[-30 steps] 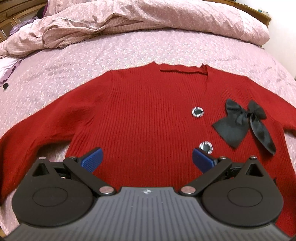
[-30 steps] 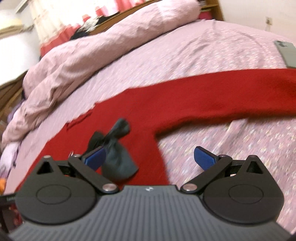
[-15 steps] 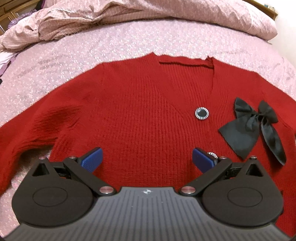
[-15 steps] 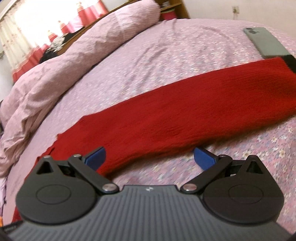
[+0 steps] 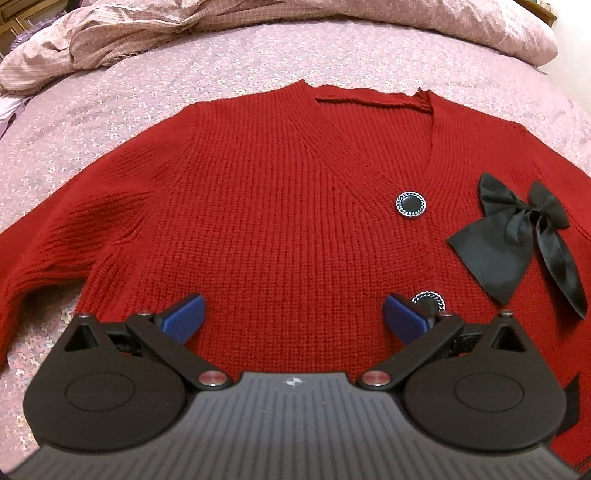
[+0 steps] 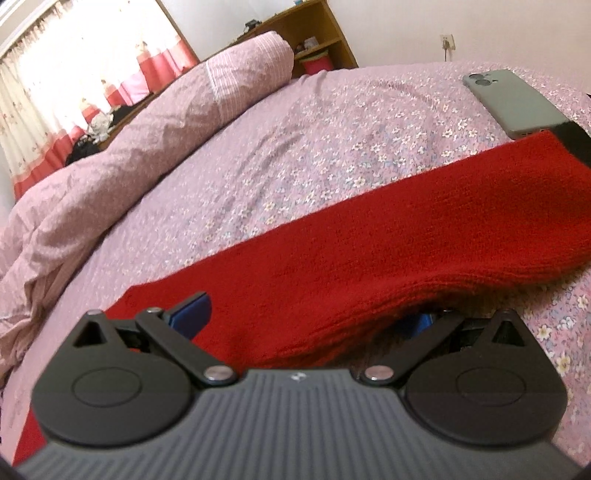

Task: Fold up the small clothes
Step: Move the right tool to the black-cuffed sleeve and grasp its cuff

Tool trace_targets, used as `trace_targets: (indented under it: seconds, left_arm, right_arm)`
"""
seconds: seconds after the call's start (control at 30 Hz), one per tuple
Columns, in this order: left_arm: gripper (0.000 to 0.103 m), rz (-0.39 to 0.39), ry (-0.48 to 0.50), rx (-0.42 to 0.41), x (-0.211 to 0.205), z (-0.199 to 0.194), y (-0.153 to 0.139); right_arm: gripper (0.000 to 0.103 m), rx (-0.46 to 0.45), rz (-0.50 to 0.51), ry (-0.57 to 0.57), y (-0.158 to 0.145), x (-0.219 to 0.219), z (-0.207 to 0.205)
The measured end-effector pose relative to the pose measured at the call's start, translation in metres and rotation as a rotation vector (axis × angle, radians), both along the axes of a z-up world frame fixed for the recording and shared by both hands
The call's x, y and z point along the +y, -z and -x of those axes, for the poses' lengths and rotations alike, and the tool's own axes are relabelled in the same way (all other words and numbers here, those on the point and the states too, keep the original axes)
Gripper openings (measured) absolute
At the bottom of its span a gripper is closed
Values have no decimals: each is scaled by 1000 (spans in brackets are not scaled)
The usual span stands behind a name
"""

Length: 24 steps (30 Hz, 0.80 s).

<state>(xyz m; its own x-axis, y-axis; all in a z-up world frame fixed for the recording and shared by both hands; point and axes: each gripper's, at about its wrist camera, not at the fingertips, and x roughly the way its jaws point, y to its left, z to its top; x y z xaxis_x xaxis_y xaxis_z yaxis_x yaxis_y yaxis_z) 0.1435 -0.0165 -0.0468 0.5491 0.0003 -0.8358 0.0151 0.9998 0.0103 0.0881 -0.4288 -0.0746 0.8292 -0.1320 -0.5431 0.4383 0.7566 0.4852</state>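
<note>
A red ribbed-knit cardigan lies flat on the pink floral bedspread. The left gripper hovers wide open above its hem; the right gripper, wide open, straddles its sleeve.

A pink floral-print bedsheet covers the bed. A crumpled pink checked duvet lies along its far edge. A grey-green smartphone rests camera-side up on the sheet. A wooden shelf unit stands beyond, beside a red-and-white curtain.
</note>
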Motion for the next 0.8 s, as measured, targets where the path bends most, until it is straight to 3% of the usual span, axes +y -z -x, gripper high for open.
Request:
trace_targets:
  seconds: [0.07, 0.2, 0.43, 0.63, 0.7, 0.8]
  left_arm:
    - [103, -3, 6, -3, 0, 1, 1]
    - [103, 4, 12, 5, 1, -1, 2]
    - [103, 6, 13, -2, 1, -1, 2]
    - [103, 6, 1, -1, 1, -1, 2]
    - [103, 7, 2, -3, 1, 0, 1]
    - [103, 13, 4, 4, 3, 0, -2]
  right_arm:
    - [103, -26, -4, -2, 2, -2, 3]
    - [102, -94, -112, 43, 3, -17, 16]
    - [101, -122, -178, 124, 5, -45, 21]
    - [103, -115, -156, 43, 11, -53, 11]
    - [100, -130, -197, 42, 11, -58, 15]
    - [87, -163, -298, 93, 14, -71, 27]
